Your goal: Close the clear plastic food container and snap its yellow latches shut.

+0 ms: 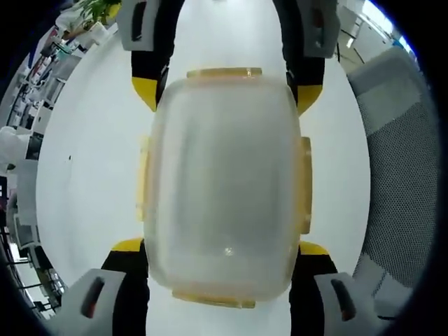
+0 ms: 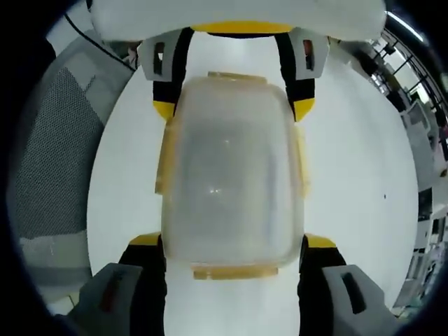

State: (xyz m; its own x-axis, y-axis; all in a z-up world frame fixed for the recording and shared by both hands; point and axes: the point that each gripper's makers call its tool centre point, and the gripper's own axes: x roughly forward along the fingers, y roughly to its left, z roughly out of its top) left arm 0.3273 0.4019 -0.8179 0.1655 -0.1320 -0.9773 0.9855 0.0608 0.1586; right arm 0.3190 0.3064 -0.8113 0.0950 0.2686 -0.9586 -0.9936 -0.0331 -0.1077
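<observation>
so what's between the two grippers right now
The clear container, lid on, spans the stretch between the left gripper and the right gripper, its ends between their open jaws. Both views show it on the white table.

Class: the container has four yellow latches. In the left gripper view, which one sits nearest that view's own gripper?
The latch on the container's bottom edge, between the left gripper's jaws; the others sit on the sides and far end.

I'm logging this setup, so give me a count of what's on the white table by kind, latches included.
Clear container with its lid: 1
Yellow latches: 4
Hand-held grippers, left and right: 2
Total: 7
</observation>
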